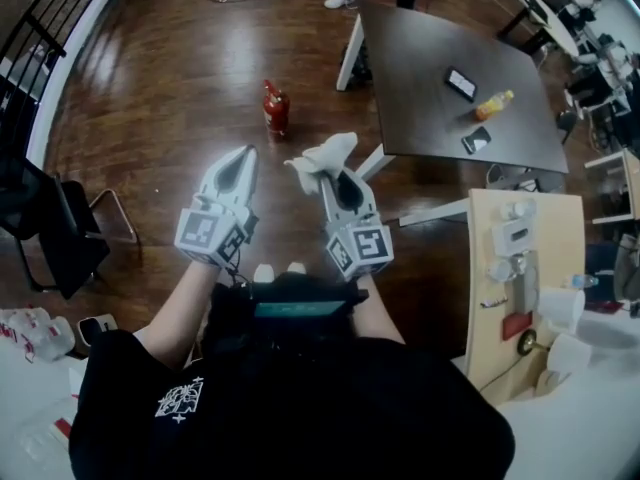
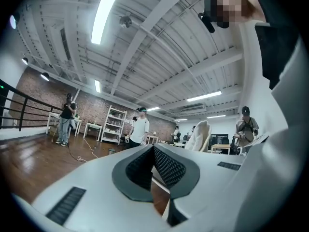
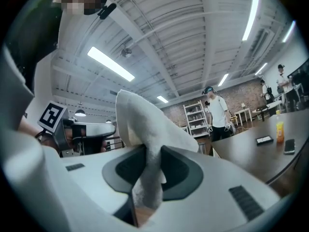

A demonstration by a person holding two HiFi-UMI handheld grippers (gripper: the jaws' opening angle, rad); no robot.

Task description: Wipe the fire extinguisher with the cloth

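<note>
Head view: both grippers are held up in front of the person, side by side, above the wooden floor (image 1: 150, 78).

Left gripper (image 1: 246, 156): jaws pressed together at the tips, nothing between them (confirmed in the left gripper view, pads meeting).

Right gripper (image 1: 341, 180): jaws pinching the cloth (image 1: 324, 155). The right gripper view shows a narrow fold of white cloth clamped between the dark pads (image 3: 178, 170). The rest bunches above the jaw tips, with a short end hanging below them.

Extinguisher (image 1: 276, 107): red, upright on the floor, farther out than both grippers and roughly between their lines. It is well apart from the cloth, with nothing touching it.

Dark table (image 1: 420, 58): to the right of the extinguisher, far right of the scene. On it are a phone (image 1: 461, 84), an orange bottle (image 1: 494, 104) lying down, and a second dark device (image 1: 476, 140) near the front edge.

Black chair (image 1: 45, 228): near left.
</note>
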